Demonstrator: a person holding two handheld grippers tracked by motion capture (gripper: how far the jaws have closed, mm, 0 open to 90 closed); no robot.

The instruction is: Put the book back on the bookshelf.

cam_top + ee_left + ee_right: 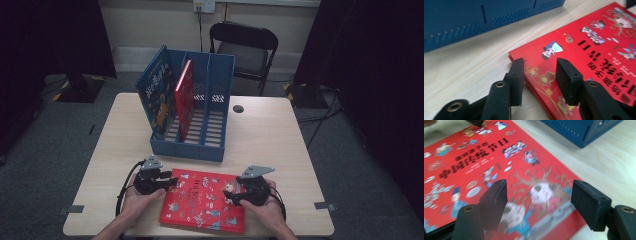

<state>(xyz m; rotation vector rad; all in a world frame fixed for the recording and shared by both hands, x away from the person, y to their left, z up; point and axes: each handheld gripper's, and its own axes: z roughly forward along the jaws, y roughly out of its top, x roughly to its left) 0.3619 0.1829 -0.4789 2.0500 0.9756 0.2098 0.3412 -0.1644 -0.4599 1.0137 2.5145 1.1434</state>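
Observation:
A red picture book (205,200) lies flat near the table's front edge, cover up. My left gripper (170,182) is at its left edge. In the left gripper view, the jaws (540,72) stand apart over the book's corner (599,45), one by the edge and one above the cover, with a gap between the pads. My right gripper (229,194) is over the book's right part. Its jaws (539,195) are spread wide above the cover (474,165) and grip nothing.
Just behind the book stands a blue file holder (187,150) with three compartments. Inside it, a blue book (157,95) leans on the left wall and a red book (184,97) stands beside it. A black chair (245,50) is behind the table (260,135).

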